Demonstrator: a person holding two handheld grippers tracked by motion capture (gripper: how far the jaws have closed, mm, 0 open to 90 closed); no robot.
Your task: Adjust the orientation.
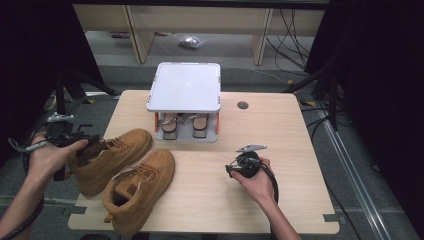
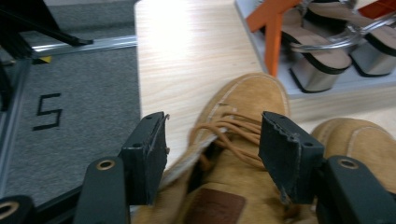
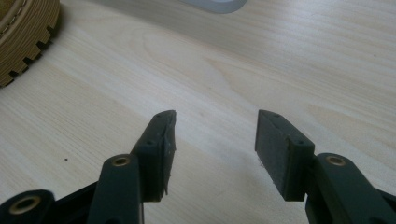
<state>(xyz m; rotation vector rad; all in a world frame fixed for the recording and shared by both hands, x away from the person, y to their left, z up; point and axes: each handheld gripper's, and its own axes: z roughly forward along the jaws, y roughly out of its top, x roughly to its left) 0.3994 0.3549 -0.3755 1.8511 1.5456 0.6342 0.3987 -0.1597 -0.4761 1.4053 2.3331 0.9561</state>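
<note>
Boot (image 2: 233,140) collar sits between the left gripper's (image 2: 212,154) spread fingers; right gripper (image 3: 212,154), fingers spread, hovers over bare worktop (image 3: 280,60).

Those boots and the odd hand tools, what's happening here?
A person sits at a wooden table with a two-jaw tool in each hand. The left tool is open, its jaws on either side of the laced top of one tan boot; it has not closed. A second boot lies beside it. The right tool hangs open over bare tabletop. Behind stands a small rack with heeled sandals underneath.
</note>
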